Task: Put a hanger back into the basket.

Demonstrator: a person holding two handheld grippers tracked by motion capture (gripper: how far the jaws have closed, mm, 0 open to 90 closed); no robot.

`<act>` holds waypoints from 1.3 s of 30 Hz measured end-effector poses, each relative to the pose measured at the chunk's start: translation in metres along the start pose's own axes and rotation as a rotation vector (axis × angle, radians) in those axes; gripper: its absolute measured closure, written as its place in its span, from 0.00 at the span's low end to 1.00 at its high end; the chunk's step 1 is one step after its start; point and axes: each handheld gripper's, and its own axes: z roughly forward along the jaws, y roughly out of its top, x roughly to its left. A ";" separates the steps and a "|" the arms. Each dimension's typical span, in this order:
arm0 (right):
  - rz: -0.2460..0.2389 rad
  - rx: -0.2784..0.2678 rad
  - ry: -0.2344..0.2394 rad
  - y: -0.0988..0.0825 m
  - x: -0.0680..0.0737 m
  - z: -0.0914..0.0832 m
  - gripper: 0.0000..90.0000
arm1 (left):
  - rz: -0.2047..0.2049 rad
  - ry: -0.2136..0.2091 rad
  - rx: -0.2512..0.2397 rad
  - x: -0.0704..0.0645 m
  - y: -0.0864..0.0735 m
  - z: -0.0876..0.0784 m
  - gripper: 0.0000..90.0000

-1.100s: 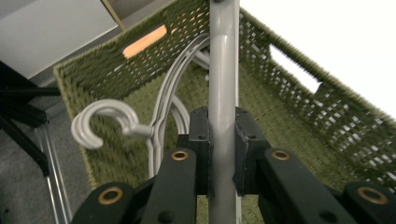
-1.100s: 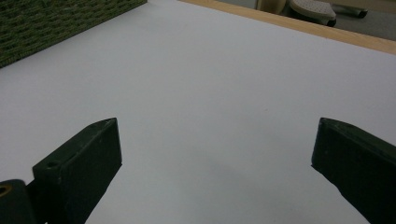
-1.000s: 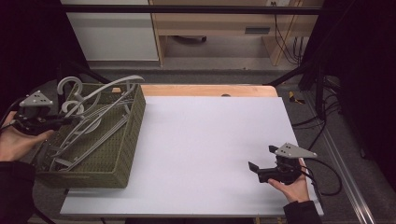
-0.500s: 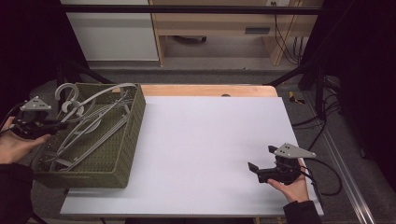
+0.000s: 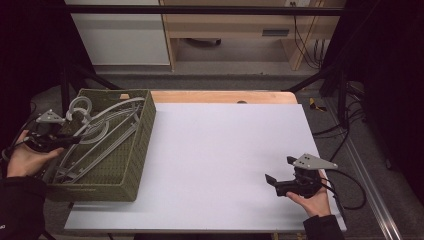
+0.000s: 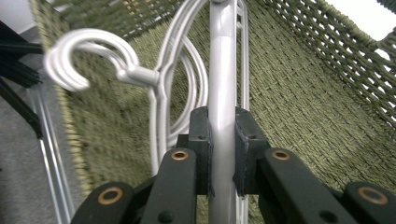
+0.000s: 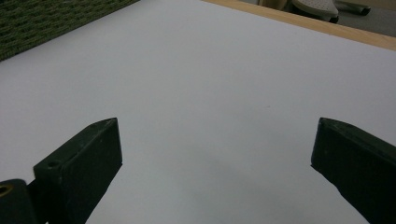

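Note:
A green woven basket at the table's left holds several grey plastic hangers. My left gripper reaches into the basket from its left side, shut on the straight bar of one grey hanger; its pads press on both sides of the bar. Hooks of other hangers curl to the left of that bar. My right gripper rests low over the white table near its front right, jaws wide open with nothing between them.
The white table top stretches between basket and right gripper, with a wooden strip along its far edge. Dark frame bars and cables stand off the table's right side. A shelf unit is behind the table.
My left gripper has sunk lower into the basket with the hanger bar still clamped. The right gripper has stayed where it was.

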 end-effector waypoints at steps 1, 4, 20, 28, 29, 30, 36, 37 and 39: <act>0.000 0.000 0.000 0.000 0.000 0.000 0.03 | -0.004 -0.003 0.001 0.000 -0.002 0.003 0.89; -0.003 0.001 -0.001 0.000 0.000 0.001 0.03 | -0.026 -0.024 0.008 0.001 -0.008 0.011 0.88; -0.003 0.004 0.001 0.000 0.001 0.002 0.03 | -0.163 0.073 0.034 0.011 -0.022 0.026 0.68; -0.008 -0.001 0.000 0.000 0.000 0.002 0.03 | -0.204 0.087 -0.031 0.007 -0.030 0.008 0.49; -0.006 -0.001 0.000 0.000 0.000 0.002 0.03 | -0.203 0.086 -0.042 0.006 -0.030 0.005 0.47; -0.008 -0.001 -0.001 0.000 0.000 0.002 0.03 | -0.208 0.087 -0.060 0.005 -0.030 0.001 0.45; -0.001 -0.005 -0.005 0.000 0.001 0.002 0.03 | -0.212 0.043 -0.209 -0.012 -0.027 -0.018 0.38; 0.001 -0.008 -0.005 0.000 0.001 0.001 0.03 | -0.209 0.039 -0.222 -0.015 -0.026 -0.020 0.36; 0.004 -0.014 -0.003 0.000 0.001 0.001 0.03 | -0.192 0.015 -0.258 -0.025 -0.023 -0.023 0.33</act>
